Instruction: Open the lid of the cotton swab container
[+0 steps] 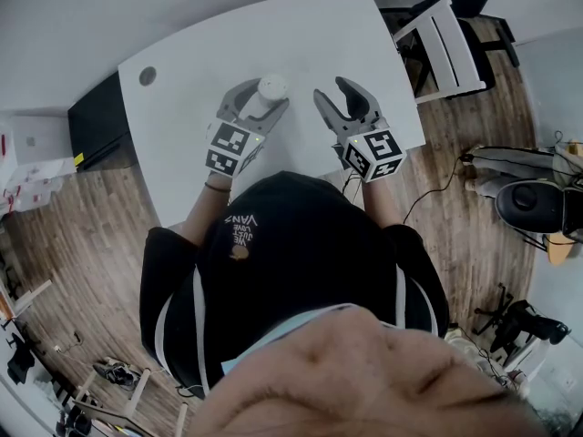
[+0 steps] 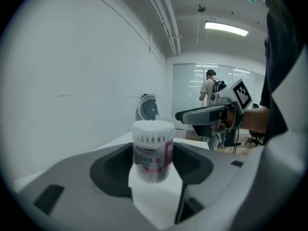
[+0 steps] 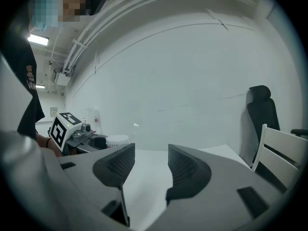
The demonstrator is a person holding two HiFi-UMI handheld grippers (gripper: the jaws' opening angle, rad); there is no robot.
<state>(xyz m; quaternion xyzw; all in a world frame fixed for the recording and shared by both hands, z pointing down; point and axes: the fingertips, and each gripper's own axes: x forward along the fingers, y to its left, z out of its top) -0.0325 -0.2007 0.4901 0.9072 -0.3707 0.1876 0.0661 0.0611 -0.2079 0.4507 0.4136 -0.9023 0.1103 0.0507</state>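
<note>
Holding the cotton swab container upright, your left gripper has both jaws pressed against the sides of its body. The grip sits low on the labelled wall, which leaves the whole top exposed. That placement is sound, since one gripper steadies the body so the other can work on the lid without the container sliding across the white table.

The container is over the far middle of the table, to the left of your right gripper. Whether its base rests on the surface or hangs just above it cannot be confirmed from any view.

Your right gripper is empty, its jaws spread with only bare table showing between them. It sits beside the container but apart from it, pointing past it rather than at it, so the lid has not been engaged.

White swab tips show at the top of the container. Whether a clear lid covers them cannot be told, so treat the lid as on.

Judged next step: bring the right gripper across to the rim, level with the top. The risk is tipping or twisting the light container in the left grip if you pull off-axis.
</note>
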